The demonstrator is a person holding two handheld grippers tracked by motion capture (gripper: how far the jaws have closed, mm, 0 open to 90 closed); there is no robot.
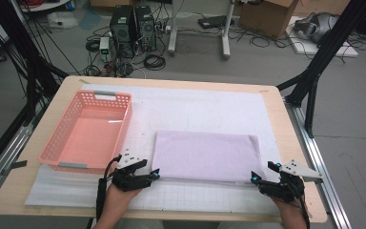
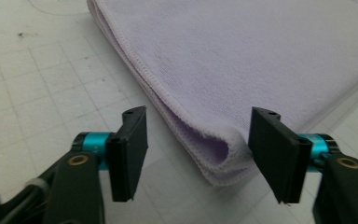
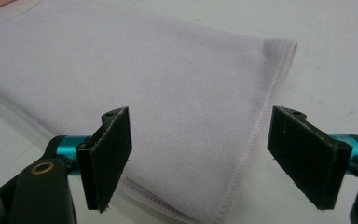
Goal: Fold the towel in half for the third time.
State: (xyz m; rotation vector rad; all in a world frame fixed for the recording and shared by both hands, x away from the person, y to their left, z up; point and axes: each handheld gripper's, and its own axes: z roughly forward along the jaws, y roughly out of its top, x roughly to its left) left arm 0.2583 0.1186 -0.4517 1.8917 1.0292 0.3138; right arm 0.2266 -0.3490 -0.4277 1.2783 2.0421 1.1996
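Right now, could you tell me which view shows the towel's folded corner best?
The left gripper view: the lavender towel shows its layers curling between open jaws. The right gripper view shows a flat stitched corner; the high view, the whole rectangle.

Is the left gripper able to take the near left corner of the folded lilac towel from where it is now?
Probably yes. The left gripper has its jaws apart with the folded corner of the lilac towel lying between them, not yet pressed. Nothing stands between them; the pink basket is off to the side.

A lab or test room: two computer towers (image 1: 133,29) stand on a bare grey floor (image 1: 267,67) amid tangled cables (image 1: 153,61), black frame struts (image 1: 321,62) flank the surface (image 1: 286,143), and a cardboard box (image 1: 269,16) sits behind.
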